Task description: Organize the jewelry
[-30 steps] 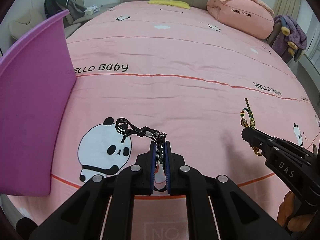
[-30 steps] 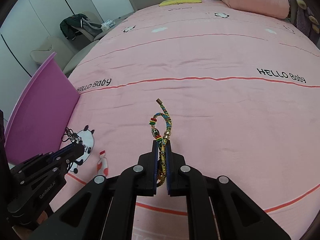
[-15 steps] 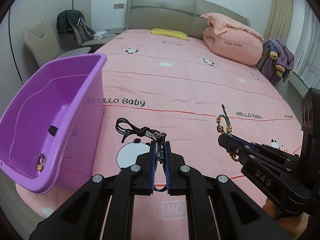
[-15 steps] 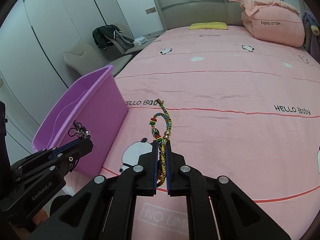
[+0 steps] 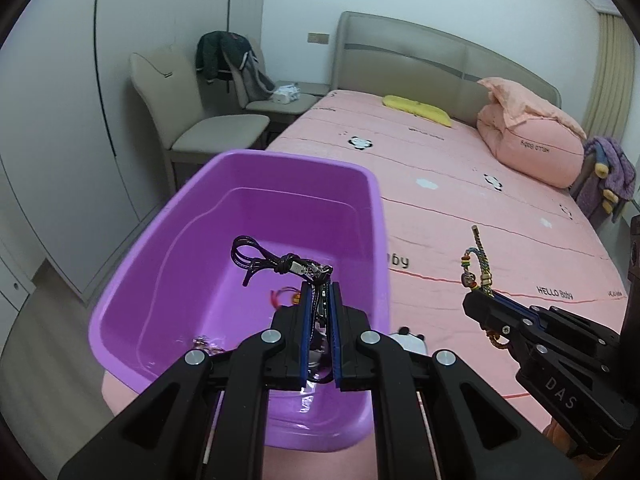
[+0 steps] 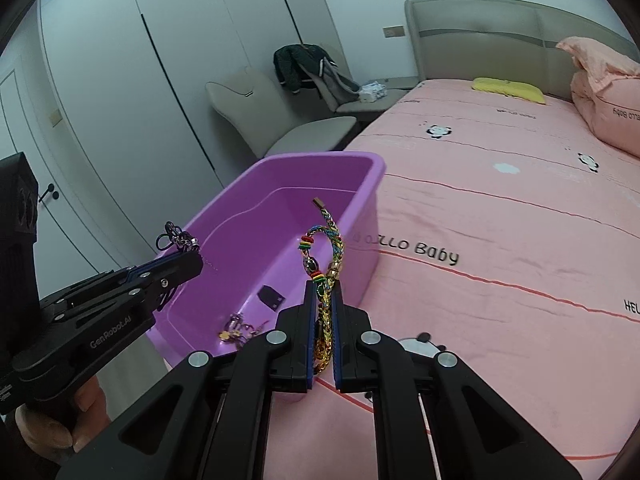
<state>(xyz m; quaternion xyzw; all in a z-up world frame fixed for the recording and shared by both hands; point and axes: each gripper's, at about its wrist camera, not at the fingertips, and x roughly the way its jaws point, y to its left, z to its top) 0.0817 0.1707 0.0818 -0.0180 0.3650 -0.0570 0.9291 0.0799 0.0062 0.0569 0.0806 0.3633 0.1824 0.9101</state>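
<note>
While clamped, bracelet (image 6: 325, 256) between claw (image 6: 323, 312) pads.

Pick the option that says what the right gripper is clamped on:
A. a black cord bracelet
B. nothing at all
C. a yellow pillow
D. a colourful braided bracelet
D: the right gripper is shut on the colourful braided bracelet, which loops up from its fingers, while the black cord bracelet sits in the left gripper over the purple tub.
</note>
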